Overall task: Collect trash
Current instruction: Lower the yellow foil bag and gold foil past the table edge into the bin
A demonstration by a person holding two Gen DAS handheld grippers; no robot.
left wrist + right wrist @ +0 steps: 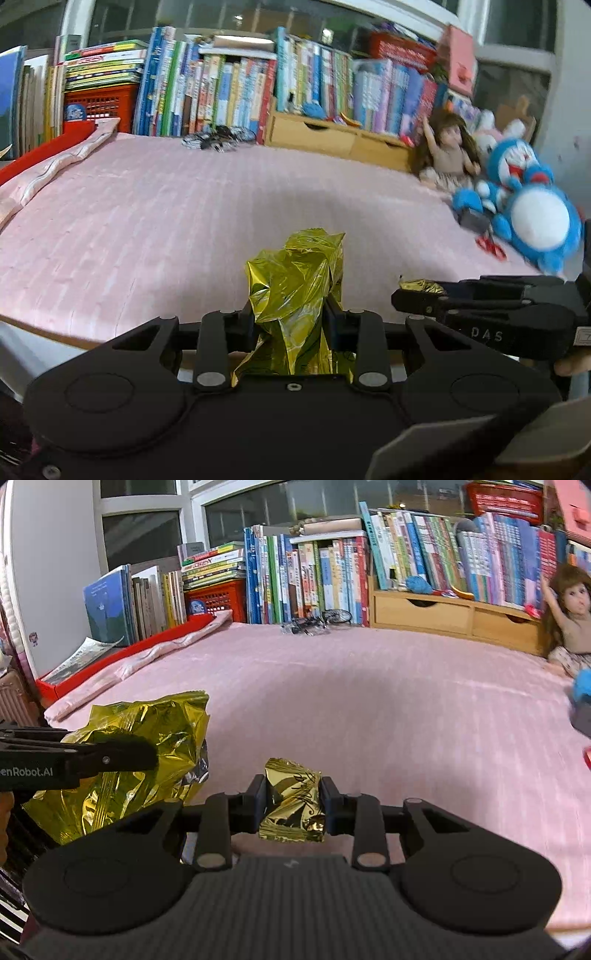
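Note:
My left gripper is shut on a large crumpled gold foil bag, held above the near edge of the pink bed cover. In the right wrist view the same gold foil bag hangs at the left, with the left gripper reaching in from the left edge. My right gripper is shut on a small gold foil wrapper, pressed between both pads. From the left wrist view the right gripper reaches in from the right, a bit of that small wrapper showing at its tips.
Rows of books and a red crate line the far side of the bed. A dark clear-plastic piece lies near the books. A doll and a blue plush toy sit at the right. A folded pink cloth runs along the left edge.

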